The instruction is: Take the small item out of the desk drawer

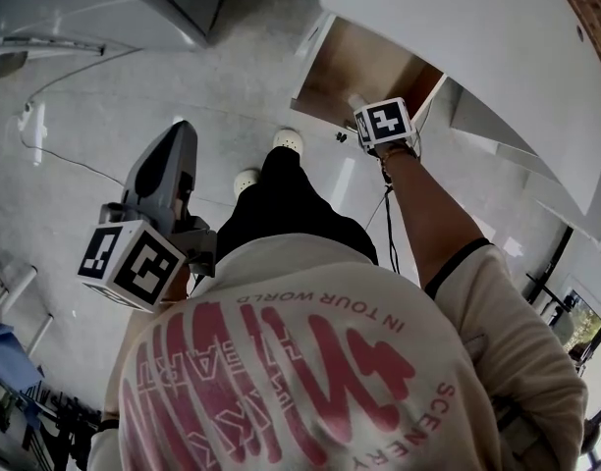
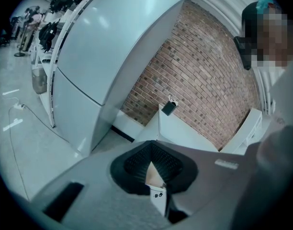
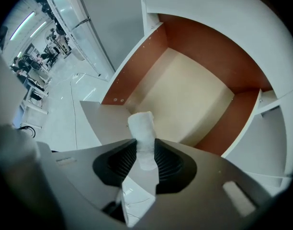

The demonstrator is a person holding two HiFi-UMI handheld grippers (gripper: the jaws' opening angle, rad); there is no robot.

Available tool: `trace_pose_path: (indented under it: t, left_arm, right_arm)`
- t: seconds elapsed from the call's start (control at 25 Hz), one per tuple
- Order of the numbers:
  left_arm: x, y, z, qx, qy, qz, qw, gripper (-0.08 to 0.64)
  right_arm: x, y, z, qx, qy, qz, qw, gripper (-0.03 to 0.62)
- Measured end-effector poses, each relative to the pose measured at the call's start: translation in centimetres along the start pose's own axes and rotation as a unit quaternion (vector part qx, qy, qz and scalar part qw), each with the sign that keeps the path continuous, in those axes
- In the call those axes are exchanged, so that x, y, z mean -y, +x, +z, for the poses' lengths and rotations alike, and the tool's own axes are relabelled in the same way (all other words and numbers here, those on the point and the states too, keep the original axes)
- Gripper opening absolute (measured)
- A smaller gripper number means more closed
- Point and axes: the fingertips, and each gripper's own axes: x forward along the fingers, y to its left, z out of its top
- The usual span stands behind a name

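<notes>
The desk drawer (image 1: 315,39) stands pulled out, its tan floor (image 3: 185,99) bare between reddish-brown walls. My right gripper (image 3: 145,150) is shut on a small white, roughly cylindrical item (image 3: 141,131), held upright above the drawer's near edge. In the head view this gripper (image 1: 367,116) sits at the drawer's front, and its marker cube hides most of the item. My left gripper (image 1: 180,137) hangs away from the drawer on the left, pointing up over the floor. In its own view its jaws (image 2: 151,161) meet at the tips with nothing between them.
The white desk top (image 1: 477,57) overhangs the drawer at the right. The person's shoes (image 1: 288,140) stand just before the drawer. A cable (image 1: 65,160) trails over the pale floor. A brick wall (image 2: 204,80) and a tall white cabinet (image 2: 103,47) show beyond the left gripper.
</notes>
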Motion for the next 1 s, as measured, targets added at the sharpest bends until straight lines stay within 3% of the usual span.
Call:
trace_pose_path:
  t: [0.2, 0.4, 1.0]
  left_arm:
    - [1.4, -0.9, 0.0, -0.006, 0.015, -0.026, 0.9995, 0.003]
    - [2.8, -1.3, 0.3, 0.007, 0.004, -0.066, 0.9978, 0.003]
    - [5.7, -3.1, 1.0, 0.006, 0.055, -0.126, 0.9905, 0.003]
  right_arm:
    - [-1.2, -1.7, -0.5, 0.017, 0.018, 0.006, 1.0, 0.129]
    - [-1.8, -2.9, -1.3, 0.024, 0.026, -0.007, 0.999, 0.129]
    - [-4.4, -7.8, -3.0, 0.082, 0.058, -0.022, 0.995, 0.129]
